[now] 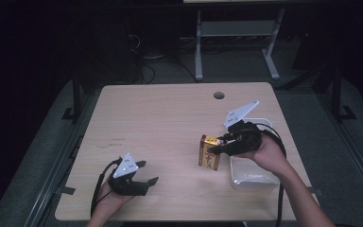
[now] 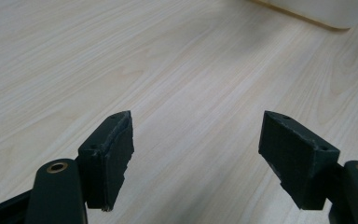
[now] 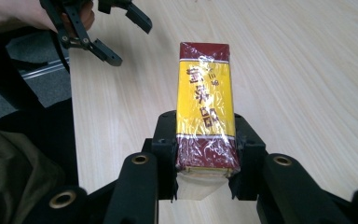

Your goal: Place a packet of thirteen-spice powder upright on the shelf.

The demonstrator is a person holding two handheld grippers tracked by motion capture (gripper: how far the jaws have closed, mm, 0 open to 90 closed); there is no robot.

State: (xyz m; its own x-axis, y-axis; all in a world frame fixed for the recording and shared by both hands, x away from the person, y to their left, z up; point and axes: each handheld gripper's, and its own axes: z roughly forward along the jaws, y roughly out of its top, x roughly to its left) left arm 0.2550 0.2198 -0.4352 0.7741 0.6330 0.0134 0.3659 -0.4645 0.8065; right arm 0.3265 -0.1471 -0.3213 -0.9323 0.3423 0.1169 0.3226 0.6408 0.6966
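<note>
- Right gripper (image 3: 206, 154) clamped on the yellow-and-maroon box (image 3: 206, 102) (film-wrapped), beside the clear tray (image 1: 255, 176);
- Left gripper (image 2: 198, 154) parted, holding nothing, over bare table (image 1: 160, 113).

- The bench (image 1: 170, 123) stands lengthwise before the person, whose forearms come in from its near edge.
- The left gripper (image 1: 144, 176) sits near the front left corner, just above the surface, its jaws apart with only bare bench between them.
- The right gripper (image 1: 217, 144) is on the right half, clamped on one end of a box (image 1: 209, 153).
- The box lies right of centre, well apart from the left gripper.
- A tray (image 1: 250, 176) rests by the right edge, just right of the box and partly under the right hand.
- A round hole (image 1: 219, 95) sits near the far edge, behind the box.
- Beyond the bench, a frame's legs (image 1: 198, 47) stand on the floor.
</note>
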